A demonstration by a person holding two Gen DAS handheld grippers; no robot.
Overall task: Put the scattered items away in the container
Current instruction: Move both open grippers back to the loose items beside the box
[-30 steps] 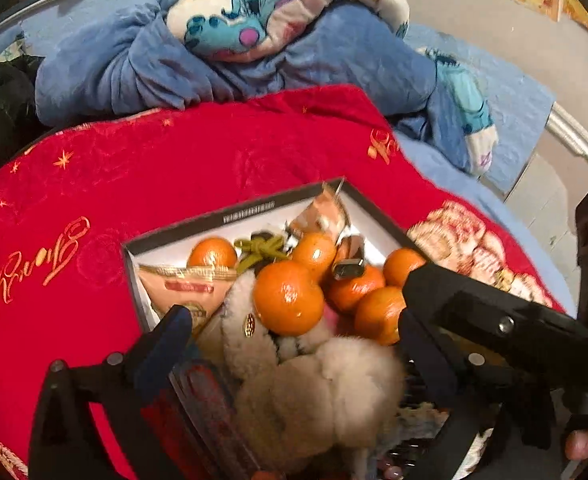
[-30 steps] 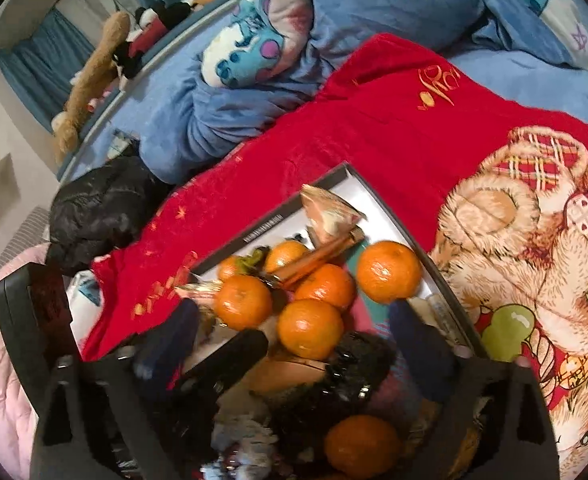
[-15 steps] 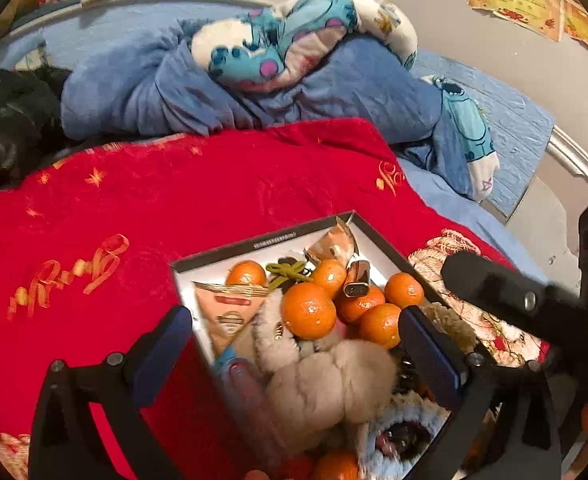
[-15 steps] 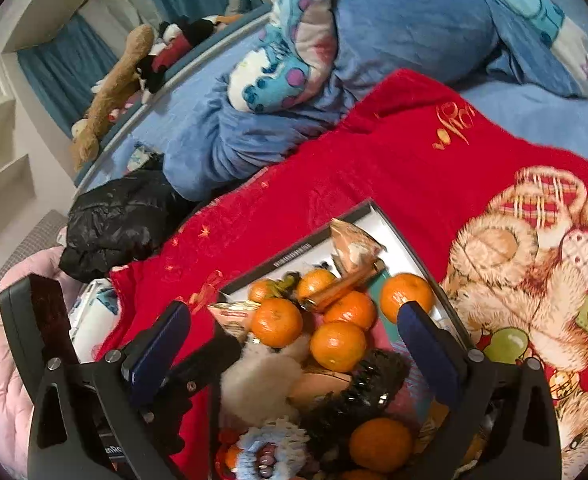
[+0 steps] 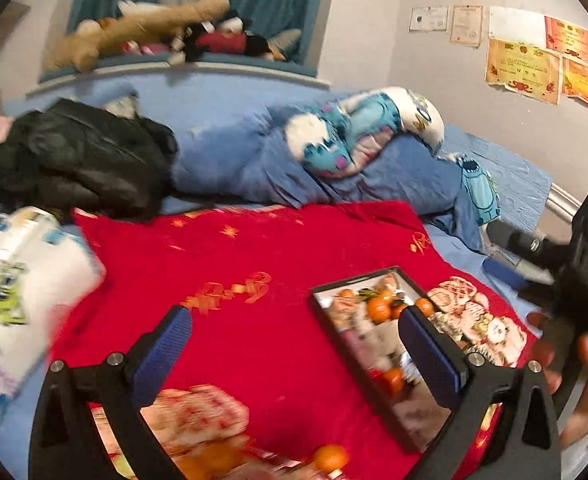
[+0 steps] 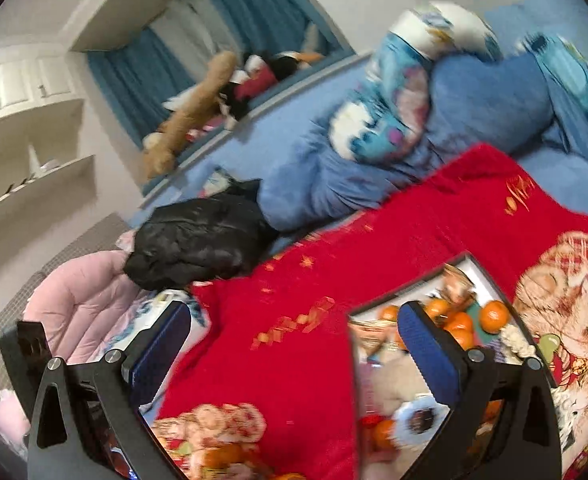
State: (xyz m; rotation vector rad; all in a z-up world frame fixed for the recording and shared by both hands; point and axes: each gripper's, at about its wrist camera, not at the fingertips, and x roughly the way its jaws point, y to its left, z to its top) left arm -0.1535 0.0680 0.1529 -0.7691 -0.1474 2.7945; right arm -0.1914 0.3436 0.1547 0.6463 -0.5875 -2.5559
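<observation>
Both tongs, left [image 5: 294, 352] and right [image 6: 294, 352], gape wide apart with nothing between them. The box [image 5: 326, 312], packed with oranges, sits on the red blanket [image 5: 254, 248]. One stray orange [image 5: 330, 457] lies near: approach low and square, then close gently.
</observation>
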